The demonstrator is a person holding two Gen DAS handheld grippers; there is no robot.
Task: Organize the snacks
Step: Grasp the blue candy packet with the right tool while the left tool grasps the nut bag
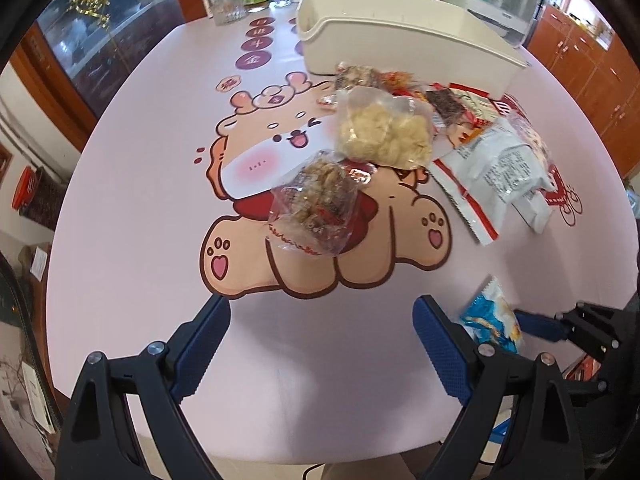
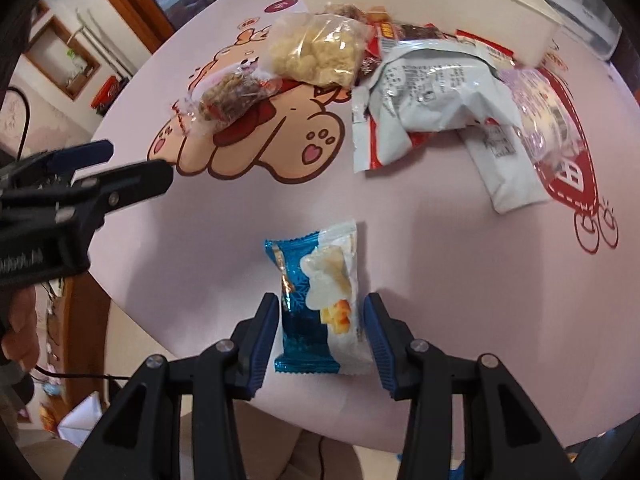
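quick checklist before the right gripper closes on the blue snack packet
1. Blue snack packet sits between the right gripper pads: ok.
2. Pads touching the packet: cannot tell; small gaps seem to show on both sides.
3. Packet lies apart from the other snacks: ok.
4. Left gripper open, holding nothing, off to the side: ok.
5. White bin open-topped: ok.
6. Path to the bin: not ok; the white-and-red bag lies between.

Bright even indoor light, soft shadows on the table (image 1: 132, 184), heavy fisheye bending, black vignette corners, mostly sharp.
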